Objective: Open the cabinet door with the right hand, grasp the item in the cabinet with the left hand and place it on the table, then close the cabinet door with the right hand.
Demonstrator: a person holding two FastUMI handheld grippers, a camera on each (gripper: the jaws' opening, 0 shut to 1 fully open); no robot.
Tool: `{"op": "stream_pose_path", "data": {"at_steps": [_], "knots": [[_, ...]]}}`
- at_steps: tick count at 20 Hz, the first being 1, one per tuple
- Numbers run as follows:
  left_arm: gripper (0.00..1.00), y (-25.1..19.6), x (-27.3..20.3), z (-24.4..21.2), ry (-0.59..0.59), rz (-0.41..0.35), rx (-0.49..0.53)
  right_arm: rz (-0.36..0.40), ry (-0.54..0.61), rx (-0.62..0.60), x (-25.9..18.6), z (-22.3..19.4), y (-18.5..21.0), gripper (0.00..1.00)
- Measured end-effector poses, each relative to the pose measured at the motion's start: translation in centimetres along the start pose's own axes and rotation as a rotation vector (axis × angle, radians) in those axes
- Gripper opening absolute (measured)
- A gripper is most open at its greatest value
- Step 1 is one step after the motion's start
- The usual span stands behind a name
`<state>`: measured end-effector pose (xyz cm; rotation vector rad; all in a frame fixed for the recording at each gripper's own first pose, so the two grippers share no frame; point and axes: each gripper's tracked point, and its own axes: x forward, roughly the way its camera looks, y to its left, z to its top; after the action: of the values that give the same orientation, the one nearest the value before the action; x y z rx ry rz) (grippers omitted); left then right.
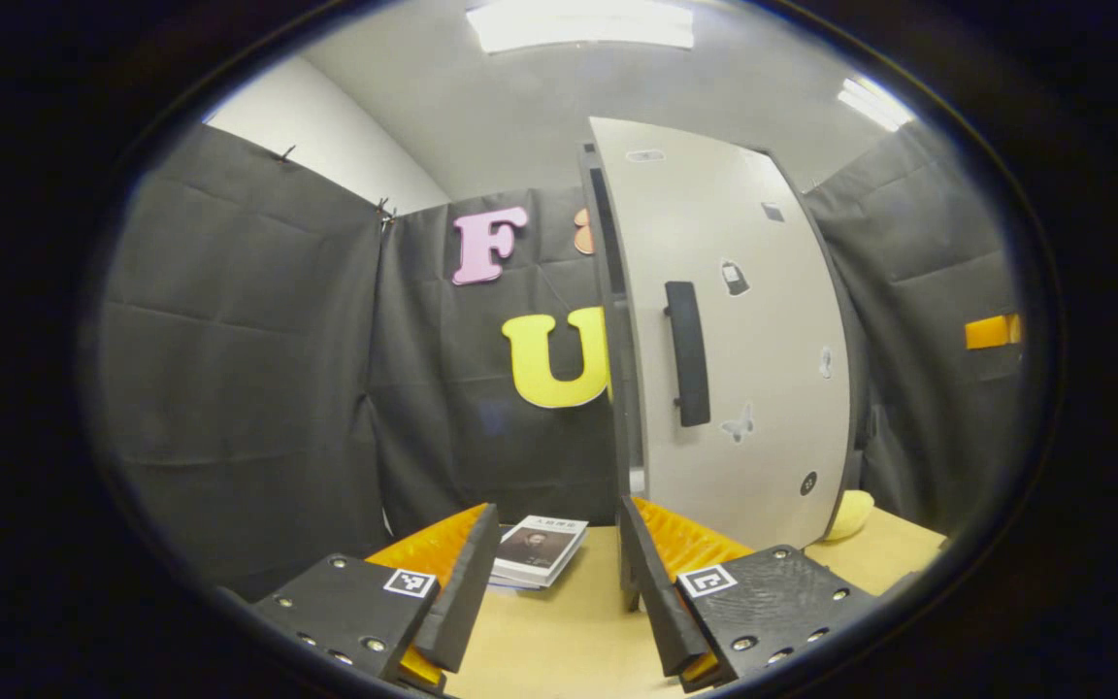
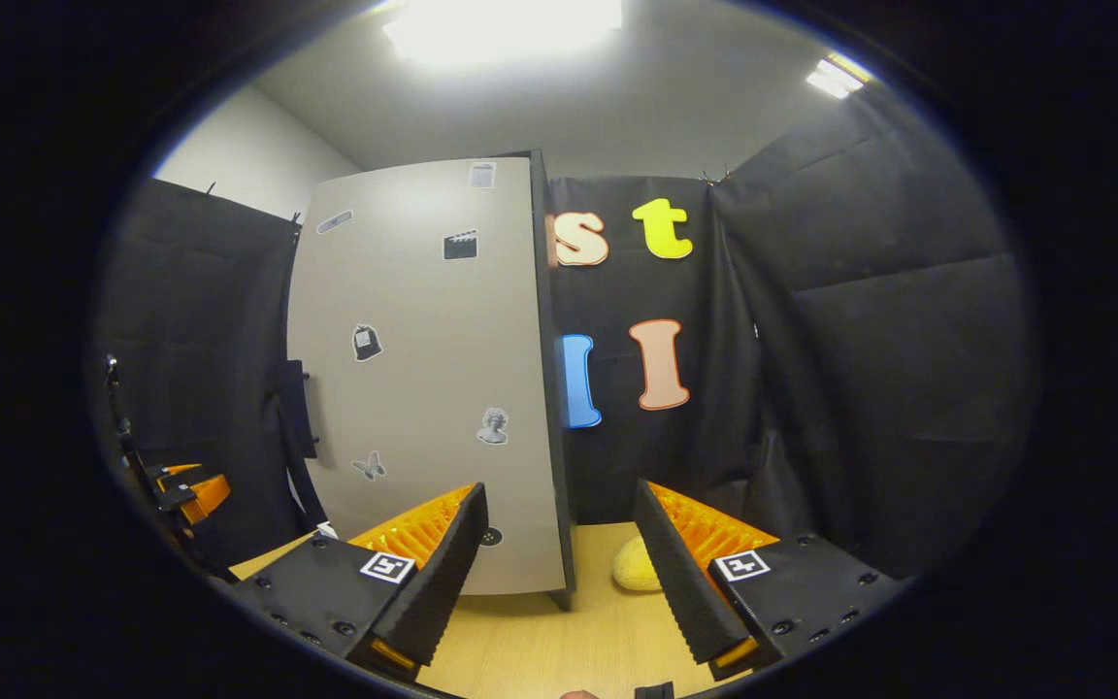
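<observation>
Standing on the table [image 1: 569, 621], the cabinet [image 1: 743, 340] has its door shut, the dark handle [image 1: 687, 354] near the door's left edge in the left gripper view. Both the left gripper [image 1: 559, 573] and right gripper [image 2: 559, 553] gape wide, holding nothing, short of the cabinet. A book [image 1: 540, 549] lies left of the cabinet, a yellow item [image 2: 637, 565] just beside its right corner.

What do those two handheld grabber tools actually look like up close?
Each one, the left gripper and the right gripper, is a pair of wedge-shaped jaws with ridged inner faces, mounted on flat black blocks studded with small screws. Each block carries a square black-and-white marker, like a tiny barcode.
</observation>
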<state>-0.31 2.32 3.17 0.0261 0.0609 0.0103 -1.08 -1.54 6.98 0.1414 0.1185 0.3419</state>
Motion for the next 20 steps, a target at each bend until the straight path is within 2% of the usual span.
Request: {"op": "stream_pose_path", "data": {"at_steps": [1, 2, 3, 4, 9, 20], "knots": [[0.75, -0.4, -0.1, 0.3, -0.004, -0.003, 0.005, -0.004, 0.001, 0.01, -0.1, -0.2, -0.4, 0.96], [0.74, -0.8, -0.2, 0.5, -0.007, -0.008, 0.008, -0.009, 0.002, 0.017, -0.3, -0.3, -0.9, 0.96], [0.74, -1.2, -0.3, 0.7, -0.007, -0.012, 0.008, -0.015, 0.003, 0.023, -0.4, -0.5, -1.4, 0.92], [0.74, -1.4, -0.4, 0.8, -0.008, -0.015, 0.007, -0.02, 0.003, 0.025, -0.6, -0.5, -1.9, 0.96], [0.75, -2.3, -0.5, 1.5, -0.012, -0.021, 0.013, -0.028, -0.011, 0.033, -1.0, -0.5, -3.2, 0.98], [0.75, -2.0, -1.4, 1.7, -0.023, -0.025, 0.028, -0.034, -0.011, 0.019, -1.3, -0.7, -2.9, 0.98]]}}
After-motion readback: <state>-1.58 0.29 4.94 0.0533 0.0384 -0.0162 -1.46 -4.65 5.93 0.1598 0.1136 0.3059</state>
